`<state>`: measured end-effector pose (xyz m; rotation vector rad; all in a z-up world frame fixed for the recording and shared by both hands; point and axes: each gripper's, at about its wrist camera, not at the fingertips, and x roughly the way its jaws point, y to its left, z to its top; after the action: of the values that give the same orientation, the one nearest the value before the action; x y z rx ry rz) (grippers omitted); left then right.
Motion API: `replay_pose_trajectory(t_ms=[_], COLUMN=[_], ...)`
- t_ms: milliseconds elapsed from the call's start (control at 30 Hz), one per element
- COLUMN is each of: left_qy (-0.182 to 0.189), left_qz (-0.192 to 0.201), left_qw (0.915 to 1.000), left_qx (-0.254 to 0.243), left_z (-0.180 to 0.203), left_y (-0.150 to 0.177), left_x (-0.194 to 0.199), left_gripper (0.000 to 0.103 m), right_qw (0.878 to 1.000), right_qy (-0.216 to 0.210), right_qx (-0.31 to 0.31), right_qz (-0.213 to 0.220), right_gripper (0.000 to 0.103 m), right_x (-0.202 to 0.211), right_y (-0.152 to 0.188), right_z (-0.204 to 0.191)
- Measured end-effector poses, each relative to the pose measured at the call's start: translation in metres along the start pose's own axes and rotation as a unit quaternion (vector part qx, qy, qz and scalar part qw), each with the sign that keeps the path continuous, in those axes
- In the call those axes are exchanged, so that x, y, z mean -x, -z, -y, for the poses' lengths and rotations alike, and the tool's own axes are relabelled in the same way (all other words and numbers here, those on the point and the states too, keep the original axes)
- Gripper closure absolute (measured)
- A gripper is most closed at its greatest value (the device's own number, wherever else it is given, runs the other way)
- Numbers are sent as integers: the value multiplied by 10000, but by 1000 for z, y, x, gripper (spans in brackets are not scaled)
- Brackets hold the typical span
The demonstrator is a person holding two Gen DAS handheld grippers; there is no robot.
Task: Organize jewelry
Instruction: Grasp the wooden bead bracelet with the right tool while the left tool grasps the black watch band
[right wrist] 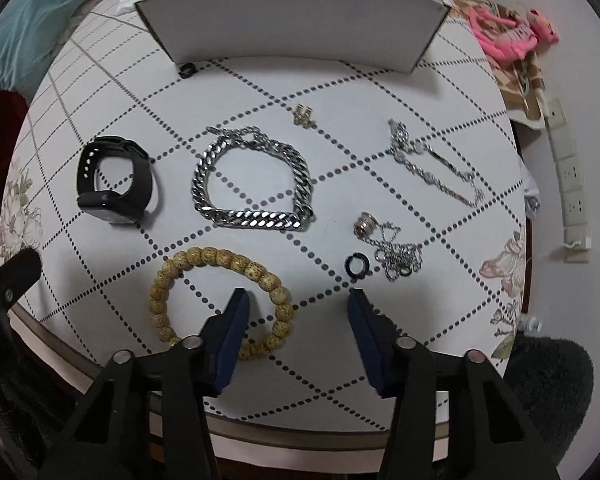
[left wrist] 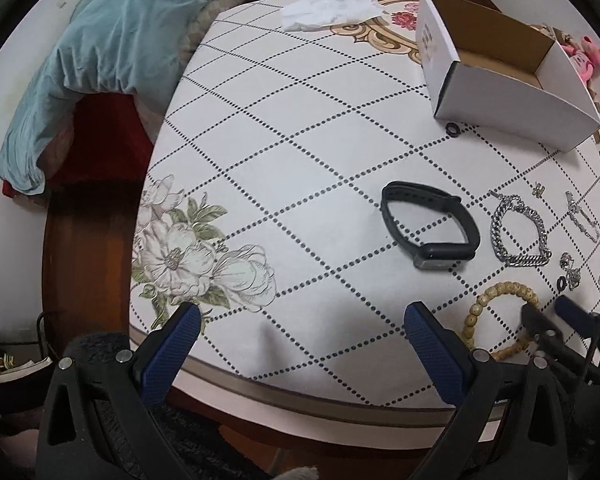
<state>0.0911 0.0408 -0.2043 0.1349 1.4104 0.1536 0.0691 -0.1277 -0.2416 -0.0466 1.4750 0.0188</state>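
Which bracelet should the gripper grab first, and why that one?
Probably the wooden bead bracelet. The right gripper is open, and one finger already sits inside the bead loop, nearest of all the jewelry. A small dip and squeeze on the beads should catch it, ready for the white box, which looks empty in the left wrist view.

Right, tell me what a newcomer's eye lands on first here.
The chunky silver chain bracelet at mid-table, glinting, with the black smartwatch to its left. Nearer, the beaded bracelet lies partly under the open right gripper. Behind them all stands the open white box.
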Motion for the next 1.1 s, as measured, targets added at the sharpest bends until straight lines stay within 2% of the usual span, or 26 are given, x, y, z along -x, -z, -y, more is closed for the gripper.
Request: replay_pose_trajectory(t_ms=[33, 67, 167, 300, 367, 467, 600, 833, 900, 933, 1033, 1100], left_qy=[46, 122, 369, 845, 947, 1013, 1096, 861, 807, 791, 955, 872], left_qz=[8, 17, -25, -72, -70, -87, -296, -465, -475, -484, -348, -298], left_qw=[10000, 9999, 9993, 9963, 9955, 9948, 9935, 9952, 9955, 9956, 9948, 9955], left_qx=[-5, -1, 25, 113, 77, -15, -49, -93, -142, -160, -120, -204], left_z=[1, 1, 5, 11, 18, 32, 47, 62, 65, 66, 61, 62], left_y=[-2, -4, -10, -18, -22, -28, -36, -47, -49, -50, -53, -52], left_x=[0, 1, 2, 4, 4, -1, -15, -41, -47, -50, -51, -48], left_gripper=[0, 0, 1, 1, 1, 1, 1, 1, 11, 26, 44, 45], right_qw=[9999, 9999, 9998, 9985, 9975, 9963, 9954, 9944, 9943, 9942, 9942, 9943], right_qy=[-4, -2, -136, -224, -235, -180, -65, -31, -47, -55, -77, -94], right_qx=[66, 99, -113, -401, -517, -639, -751, -946, -977, -1009, -1027, -1022], right_qz=[79, 119, 75, 298, 417, 550, 583, 472, 415, 360, 304, 291], right_gripper=[82, 94, 94, 94, 94, 94, 94, 94, 94, 94, 94, 94], right_x=[3, 4, 6, 25, 36, 47, 47, 35, 32, 30, 26, 24], right_y=[2, 3, 4, 3, 4, 4, -6, -13, -13, -13, -13, -15], right_z=[-1, -1, 9, 36, 45, 55, 69, 77, 78, 79, 81, 85])
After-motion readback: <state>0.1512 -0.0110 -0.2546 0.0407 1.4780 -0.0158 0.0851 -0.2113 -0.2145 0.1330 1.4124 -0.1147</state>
